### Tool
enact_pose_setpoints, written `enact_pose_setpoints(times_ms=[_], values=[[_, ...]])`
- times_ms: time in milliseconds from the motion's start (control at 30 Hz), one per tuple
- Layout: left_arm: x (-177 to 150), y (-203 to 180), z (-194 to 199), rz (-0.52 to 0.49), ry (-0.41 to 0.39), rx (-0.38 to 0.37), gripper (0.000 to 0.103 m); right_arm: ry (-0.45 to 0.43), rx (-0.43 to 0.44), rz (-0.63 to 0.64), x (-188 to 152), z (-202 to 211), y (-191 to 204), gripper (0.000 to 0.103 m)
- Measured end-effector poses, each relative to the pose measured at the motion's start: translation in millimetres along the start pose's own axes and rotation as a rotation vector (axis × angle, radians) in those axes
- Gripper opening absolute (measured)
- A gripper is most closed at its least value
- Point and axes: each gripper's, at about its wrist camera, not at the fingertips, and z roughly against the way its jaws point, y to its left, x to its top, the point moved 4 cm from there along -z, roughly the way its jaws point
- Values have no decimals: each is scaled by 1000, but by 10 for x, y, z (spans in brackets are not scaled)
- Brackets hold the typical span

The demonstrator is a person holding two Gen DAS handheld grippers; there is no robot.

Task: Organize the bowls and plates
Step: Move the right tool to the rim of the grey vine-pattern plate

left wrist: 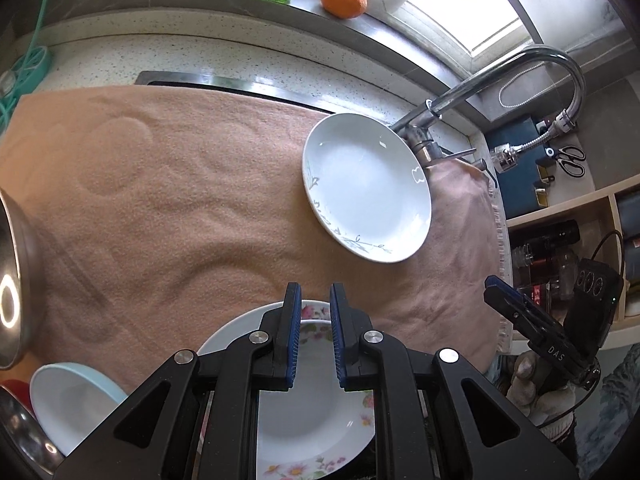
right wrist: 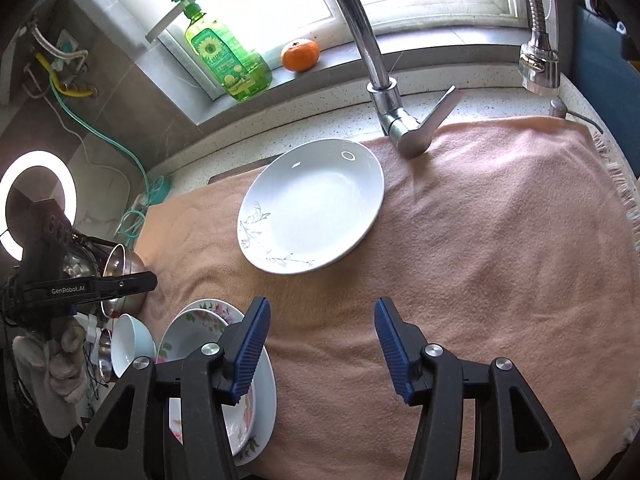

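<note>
We are in a home kitchen. The main sign is the chrome faucet (right wrist: 384,80), which rises from a speckled stone counter (right wrist: 328,120). Behind the faucet we see a window sill with a green bottle of dish soap (right wrist: 224,56) and an orange fruit (right wrist: 301,55) on it. In front of the faucet a pink towel (right wrist: 480,260) covers the counter and carries a white plate (right wrist: 312,204). To the left of the faucet stand metal bowls (right wrist: 124,276) and flowered plates (right wrist: 208,328). To its right, in the left wrist view, are scissors (left wrist: 570,158) and open shelves with bottles (left wrist: 552,240).
</note>
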Motion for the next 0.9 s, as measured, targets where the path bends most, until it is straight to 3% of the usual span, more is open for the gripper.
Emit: enact_pose_setpoints(times_ms=[267, 500, 900], values=[[279, -5, -153, -3, 8, 14, 13, -39, -68, -25, 262, -53, -166, 50], [478, 17, -381, 10, 38, 27, 13, -3, -28, -110, 481, -257, -364, 49], [725, 14, -620, 2, 67, 52, 13, 61, 20, -227, 739, -705, -558, 31]])
